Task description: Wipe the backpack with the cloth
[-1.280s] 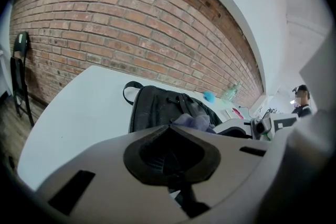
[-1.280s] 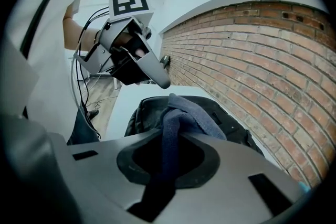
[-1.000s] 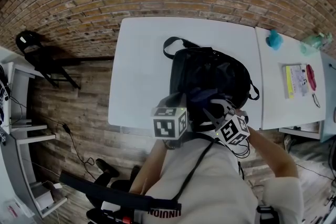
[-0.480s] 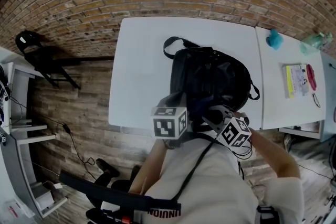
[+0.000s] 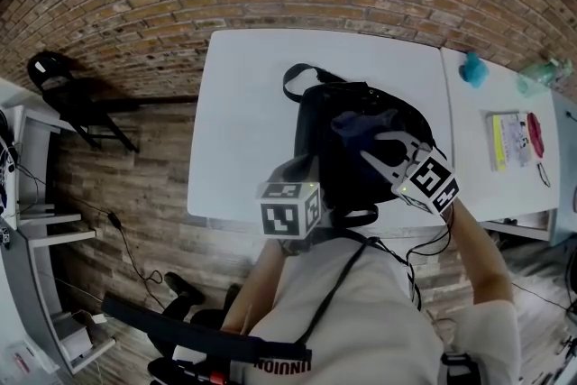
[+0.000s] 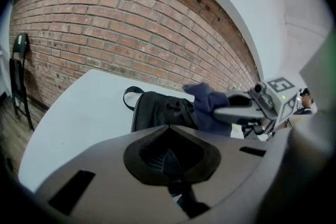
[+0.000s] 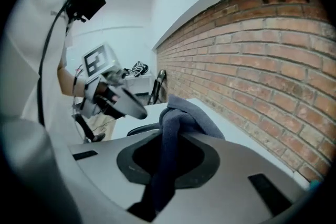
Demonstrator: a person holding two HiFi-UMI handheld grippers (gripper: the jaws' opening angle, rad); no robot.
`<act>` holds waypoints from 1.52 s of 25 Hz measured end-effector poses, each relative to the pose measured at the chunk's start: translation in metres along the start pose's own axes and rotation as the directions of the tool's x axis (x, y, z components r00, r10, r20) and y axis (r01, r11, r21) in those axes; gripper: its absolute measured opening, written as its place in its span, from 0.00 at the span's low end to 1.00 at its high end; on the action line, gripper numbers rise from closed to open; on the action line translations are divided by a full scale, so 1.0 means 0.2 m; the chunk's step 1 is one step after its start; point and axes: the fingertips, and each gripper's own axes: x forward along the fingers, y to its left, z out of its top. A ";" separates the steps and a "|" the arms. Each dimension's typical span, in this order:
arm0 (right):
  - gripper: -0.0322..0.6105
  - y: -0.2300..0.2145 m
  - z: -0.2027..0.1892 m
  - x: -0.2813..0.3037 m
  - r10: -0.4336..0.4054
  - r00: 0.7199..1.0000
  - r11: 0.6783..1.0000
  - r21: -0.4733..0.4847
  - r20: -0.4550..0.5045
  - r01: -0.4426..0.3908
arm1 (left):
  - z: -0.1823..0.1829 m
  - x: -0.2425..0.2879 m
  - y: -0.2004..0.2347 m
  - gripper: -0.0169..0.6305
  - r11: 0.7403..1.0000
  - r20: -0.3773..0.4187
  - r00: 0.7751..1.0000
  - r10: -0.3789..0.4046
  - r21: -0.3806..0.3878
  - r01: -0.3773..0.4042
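Observation:
A black backpack (image 5: 356,117) lies on the white table (image 5: 243,104), its carry loop toward the brick wall. My right gripper (image 5: 373,147) hovers over the backpack's right half, shut on a dark blue cloth (image 5: 353,127); in the right gripper view the cloth (image 7: 181,118) hangs through the jaws. The left gripper view shows that cloth (image 6: 209,105) bunched above the backpack (image 6: 157,110). My left gripper (image 5: 303,170) rests at the backpack's near-left corner, jaws closed with dark fabric between them.
A second white table (image 5: 505,185) adjoins on the right, carrying a teal object (image 5: 471,68), a green item (image 5: 541,69) and a booklet (image 5: 509,138). A brick wall runs behind. A folded black chair (image 5: 63,86) stands on the wood floor at left.
My right gripper has swung with the cloth from the backpack's near edge up and rightward across its top. The left gripper and the backpack have stayed put.

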 end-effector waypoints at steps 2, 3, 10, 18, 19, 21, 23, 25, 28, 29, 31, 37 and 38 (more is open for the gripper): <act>0.11 -0.19 0.09 0.00 -0.098 0.994 0.995 0.010 0.055 0.098 | 0.00 0.01 -0.01 0.03 1.000 -0.006 1.000 -0.006 0.001 0.006; 0.11 -0.27 0.13 0.01 -0.138 0.987 0.990 0.023 0.078 0.136 | -0.01 0.01 -0.02 0.03 1.000 -0.009 1.000 -0.011 0.003 0.011; 0.11 -0.62 0.21 0.20 -0.248 0.966 0.967 0.087 0.076 0.241 | -0.02 0.04 -0.02 0.03 1.000 -0.025 1.000 -0.014 0.004 0.014; 0.11 -0.71 0.01 0.46 -0.275 0.957 0.957 0.073 -0.088 0.282 | -0.02 0.04 0.02 0.03 1.000 -0.034 0.999 0.001 -0.020 -0.002; 0.11 -0.70 -0.02 0.48 -0.274 0.955 0.958 0.055 -0.114 0.282 | -0.02 0.04 0.02 0.03 1.000 -0.036 0.999 0.002 -0.021 -0.003; 0.11 -0.68 -0.07 0.52 -0.270 0.949 0.962 0.004 -0.162 0.275 | -0.02 0.05 0.03 0.03 1.000 -0.039 0.999 0.003 -0.024 -0.004; 0.11 -0.66 -0.09 0.56 -0.277 0.944 0.961 -0.051 -0.181 0.273 | -0.02 0.06 0.04 0.03 1.000 -0.039 0.999 0.002 -0.027 -0.003; 0.11 -0.65 -0.09 0.57 -0.276 0.943 0.961 -0.088 -0.184 0.264 | -0.02 0.07 0.03 0.03 1.000 -0.038 0.999 0.000 -0.026 -0.001; 0.11 -0.63 -0.09 0.57 -0.261 0.946 0.964 -0.102 -0.190 0.246 | -0.01 0.07 0.02 0.03 1.000 -0.036 0.999 -0.005 -0.019 0.005; 0.11 -0.62 -0.09 0.57 -0.253 0.948 0.966 -0.100 -0.194 0.238 | -0.01 0.08 0.02 0.03 1.000 -0.036 0.999 -0.007 -0.019 0.006; 0.11 -0.59 -0.10 0.56 -0.234 0.950 0.971 -0.104 -0.205 0.216 | 0.00 0.08 0.01 0.03 1.000 -0.036 0.999 -0.008 -0.019 0.007; 0.11 -0.51 -0.10 0.55 -0.197 0.954 0.975 -0.150 -0.227 0.166 | 0.00 0.07 0.01 0.03 1.000 -0.035 0.999 -0.009 -0.018 0.008; 0.11 -0.49 -0.10 0.55 -0.193 0.954 0.975 -0.155 -0.229 0.160 | 0.00 0.07 0.01 0.03 1.000 -0.034 0.999 -0.008 -0.018 0.007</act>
